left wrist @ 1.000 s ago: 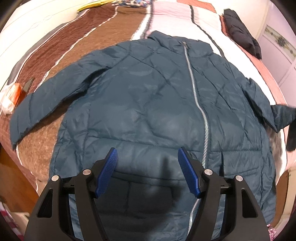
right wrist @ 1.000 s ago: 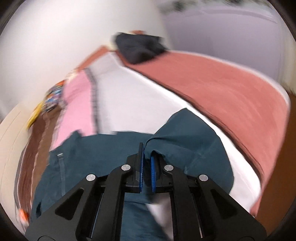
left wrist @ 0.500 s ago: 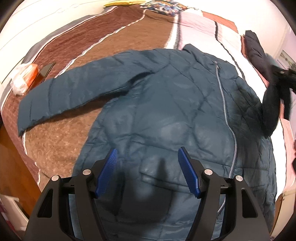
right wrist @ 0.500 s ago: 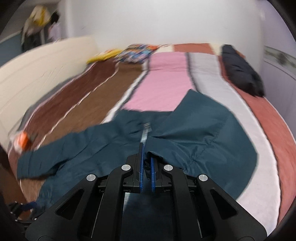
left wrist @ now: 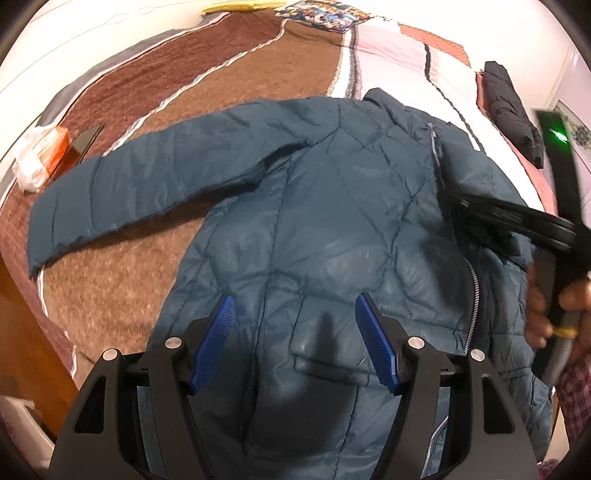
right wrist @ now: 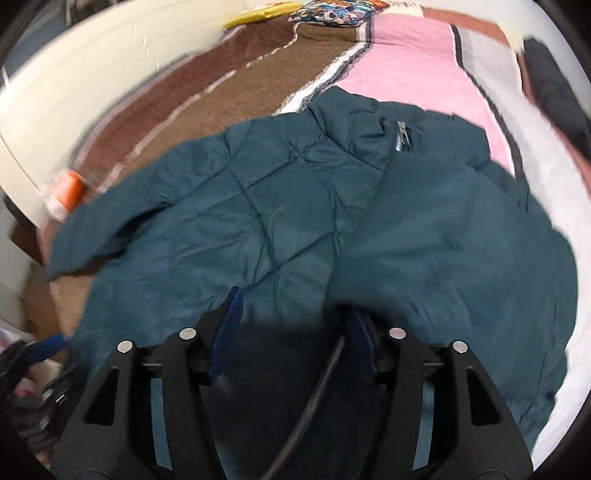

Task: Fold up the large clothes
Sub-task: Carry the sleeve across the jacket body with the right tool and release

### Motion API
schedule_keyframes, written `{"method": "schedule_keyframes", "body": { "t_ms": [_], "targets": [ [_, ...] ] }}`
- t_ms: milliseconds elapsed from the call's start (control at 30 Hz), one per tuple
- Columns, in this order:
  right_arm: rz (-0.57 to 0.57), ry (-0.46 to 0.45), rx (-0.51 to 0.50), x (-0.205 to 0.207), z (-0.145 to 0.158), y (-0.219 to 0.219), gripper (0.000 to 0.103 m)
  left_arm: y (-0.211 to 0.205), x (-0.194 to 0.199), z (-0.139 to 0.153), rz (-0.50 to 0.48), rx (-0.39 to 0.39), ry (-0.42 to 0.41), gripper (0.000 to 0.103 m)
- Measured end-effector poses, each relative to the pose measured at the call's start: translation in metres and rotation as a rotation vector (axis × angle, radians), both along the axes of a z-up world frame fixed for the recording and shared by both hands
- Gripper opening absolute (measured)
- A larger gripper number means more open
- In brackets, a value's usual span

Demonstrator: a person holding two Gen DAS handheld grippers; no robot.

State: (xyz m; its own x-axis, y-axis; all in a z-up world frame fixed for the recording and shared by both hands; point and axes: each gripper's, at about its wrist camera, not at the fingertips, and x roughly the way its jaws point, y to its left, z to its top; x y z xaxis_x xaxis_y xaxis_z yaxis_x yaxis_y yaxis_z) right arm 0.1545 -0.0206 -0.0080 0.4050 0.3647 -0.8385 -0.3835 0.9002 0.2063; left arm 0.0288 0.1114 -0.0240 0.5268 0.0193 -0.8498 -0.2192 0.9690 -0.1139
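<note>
A teal quilted puffer jacket lies front up on the bed, its left sleeve stretched out to the left. Its right sleeve is folded in over the chest, seen in the right wrist view. My left gripper is open and empty, hovering over the jacket's lower front near a pocket flap. My right gripper is open just above the jacket's middle; it also shows at the right of the left wrist view, held by a hand.
The bed has a striped brown, pink and white blanket. A black garment lies at the far right. An orange-and-white packet and a dark phone lie at the left edge. Colourful items lie at the head.
My right gripper carried the right sleeve across over the jacket's front, then opened and let it go. My left gripper drifted left over the lower front, still open.
</note>
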Motion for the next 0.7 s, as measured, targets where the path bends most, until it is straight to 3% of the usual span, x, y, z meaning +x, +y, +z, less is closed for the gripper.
{"method": "schedule_keyframes", "body": {
  "t_ms": [100, 200, 333, 533, 633, 700],
  "targets": [
    [-0.022, 0.04, 0.112, -0.017, 0.01, -0.033, 0.064, -0.01, 0.01, 0.006, -0.033, 0.009, -0.021, 0.067],
    [-0.057, 0.095, 0.156, -0.031, 0.013, -0.061, 0.065, -0.032, 0.023, 0.016, -0.093, 0.012, -0.054, 0.067],
    [-0.158, 0.058, 0.201, -0.059, 0.025, -0.104, 0.065, -0.074, 0.038, 0.029, -0.239, 0.048, -0.11, 0.067],
    [-0.272, 0.023, 0.177, -0.092, 0.026, -0.15, 0.065, -0.17, 0.063, 0.025, -0.607, 0.246, -0.195, 0.067],
    [-0.311, 0.01, 0.176, -0.105, 0.025, -0.17, 0.065, -0.204, 0.073, 0.019, -0.723, 0.295, -0.214, 0.067],
    [-0.342, 0.024, 0.195, -0.112, 0.021, -0.185, 0.065, -0.232, 0.078, 0.01, -0.813, 0.375, -0.232, 0.067]
  ]
}}
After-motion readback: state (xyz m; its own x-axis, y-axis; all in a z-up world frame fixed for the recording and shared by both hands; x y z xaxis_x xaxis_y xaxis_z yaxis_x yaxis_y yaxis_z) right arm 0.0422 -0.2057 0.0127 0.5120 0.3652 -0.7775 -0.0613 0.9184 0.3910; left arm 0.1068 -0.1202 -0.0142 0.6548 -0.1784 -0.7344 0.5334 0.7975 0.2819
